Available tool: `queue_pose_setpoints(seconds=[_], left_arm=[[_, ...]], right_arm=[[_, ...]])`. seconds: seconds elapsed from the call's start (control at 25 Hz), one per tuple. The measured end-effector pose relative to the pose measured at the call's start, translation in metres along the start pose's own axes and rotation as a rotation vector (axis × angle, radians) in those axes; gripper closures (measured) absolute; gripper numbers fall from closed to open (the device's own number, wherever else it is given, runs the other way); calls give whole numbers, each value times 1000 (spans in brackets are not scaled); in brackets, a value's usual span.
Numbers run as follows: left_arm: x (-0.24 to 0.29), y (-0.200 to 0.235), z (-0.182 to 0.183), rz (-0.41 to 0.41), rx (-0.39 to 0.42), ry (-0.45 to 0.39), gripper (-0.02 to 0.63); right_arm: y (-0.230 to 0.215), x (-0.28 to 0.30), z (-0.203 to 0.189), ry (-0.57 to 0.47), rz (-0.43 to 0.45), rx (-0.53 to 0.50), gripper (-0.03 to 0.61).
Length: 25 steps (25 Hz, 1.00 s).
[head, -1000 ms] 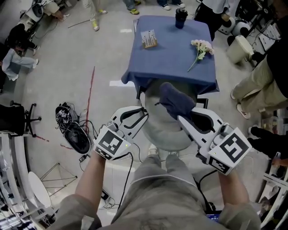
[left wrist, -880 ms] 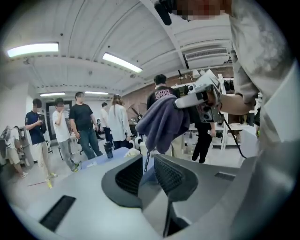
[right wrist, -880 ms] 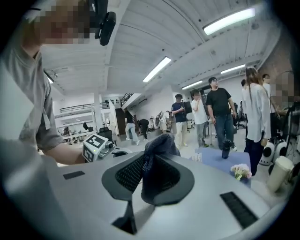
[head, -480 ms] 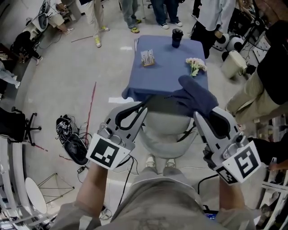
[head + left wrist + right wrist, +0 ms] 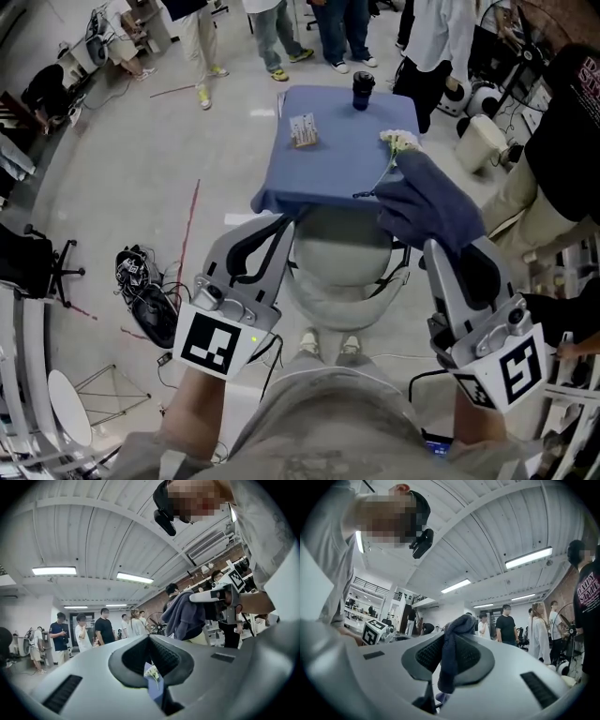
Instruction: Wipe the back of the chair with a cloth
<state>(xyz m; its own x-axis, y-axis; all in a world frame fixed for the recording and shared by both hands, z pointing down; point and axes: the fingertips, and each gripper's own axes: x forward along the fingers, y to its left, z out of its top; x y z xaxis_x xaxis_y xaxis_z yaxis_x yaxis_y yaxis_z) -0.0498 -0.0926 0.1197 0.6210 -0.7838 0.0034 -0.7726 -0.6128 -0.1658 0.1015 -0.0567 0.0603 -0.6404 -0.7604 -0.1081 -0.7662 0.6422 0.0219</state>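
Observation:
The grey chair [image 5: 337, 281] stands just in front of me, tucked against a blue-covered table [image 5: 323, 173]. My right gripper [image 5: 429, 246] is shut on a dark blue cloth [image 5: 427, 206], held up above the chair's right side; the cloth drapes over the fingertips. In the right gripper view the cloth [image 5: 450, 660] hangs down between the closed jaws of the right gripper [image 5: 449, 637]. My left gripper [image 5: 288, 223] hovers over the chair's left side. Its jaws have just been closing and meet with nothing between them [image 5: 150, 638]. The left gripper view also shows the cloth [image 5: 185, 613] at the right.
On the table are a dark cup [image 5: 362, 91], a small card [image 5: 303, 129] and a white flower [image 5: 398, 141]. Several people stand beyond the table and at the right. Cables and gear [image 5: 141, 272] lie on the floor at the left, and a white bin [image 5: 478, 141] stands at the right.
Both grippers have risen. The cloth went up with the right gripper from the chair to above it. The left jaws have closed.

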Motion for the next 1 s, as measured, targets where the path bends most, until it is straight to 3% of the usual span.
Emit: queue_pose_setpoints(seconds=[0.16,1.0], left_arm=[[-8,-1,1,37,-16,-7,598],[-24,-7,5,20,-18,2,598]], right_arm=[[-2,-9,-2,3,-33,-12,511],[2,-18,-14,36,-52,31,511]])
